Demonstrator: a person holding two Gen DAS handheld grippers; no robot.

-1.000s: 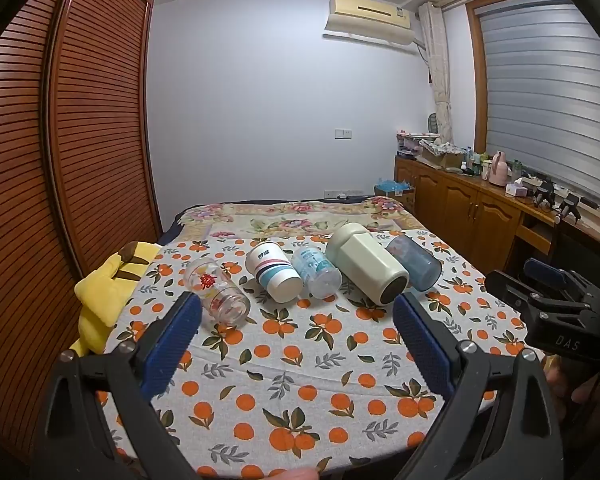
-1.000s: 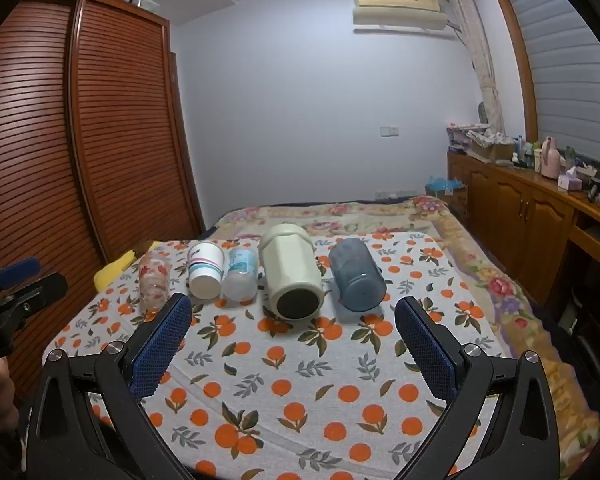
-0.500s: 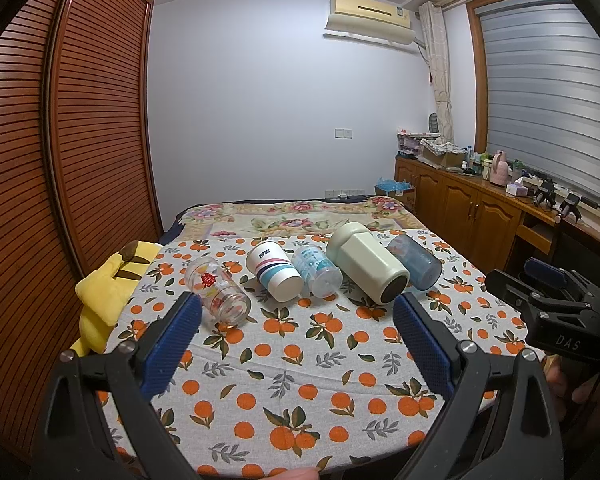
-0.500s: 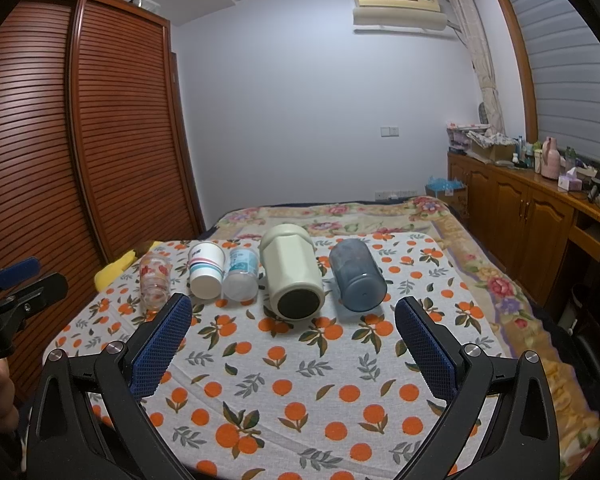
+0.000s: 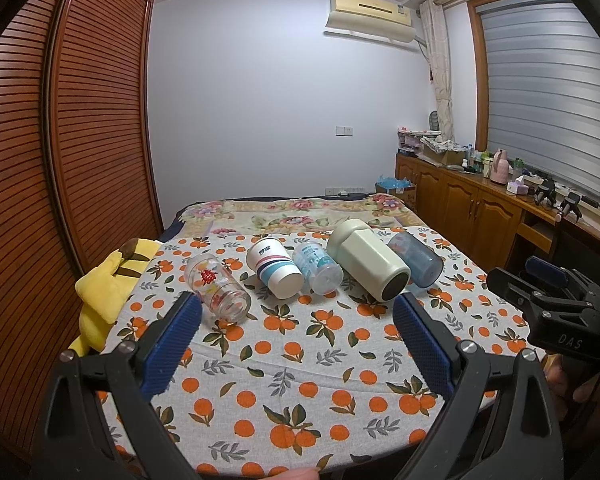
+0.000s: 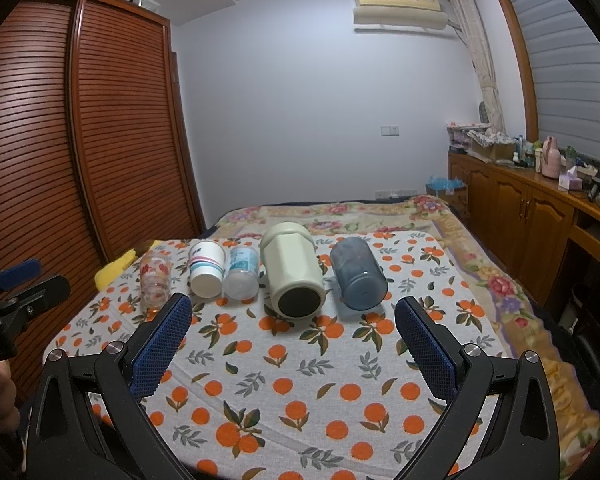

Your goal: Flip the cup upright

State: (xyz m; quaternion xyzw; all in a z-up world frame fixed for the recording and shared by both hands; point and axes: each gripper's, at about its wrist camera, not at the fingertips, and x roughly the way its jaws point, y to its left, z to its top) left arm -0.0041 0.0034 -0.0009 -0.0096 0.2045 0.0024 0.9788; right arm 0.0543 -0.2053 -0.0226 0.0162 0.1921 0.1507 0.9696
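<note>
Lying sideways mid-frame on cloth: five cups. Left gripper, right gripper: fingers apart, gripping nothing.

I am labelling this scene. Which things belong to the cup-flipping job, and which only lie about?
Job: glass cup, striped cup, clear cup, cream cup, blue cup, all on their sides.

Lying about: yellow plush, pink flask, tissue box.

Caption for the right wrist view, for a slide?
Open right claw faces five cups lying on their sides on an orange-print cloth.
</note>
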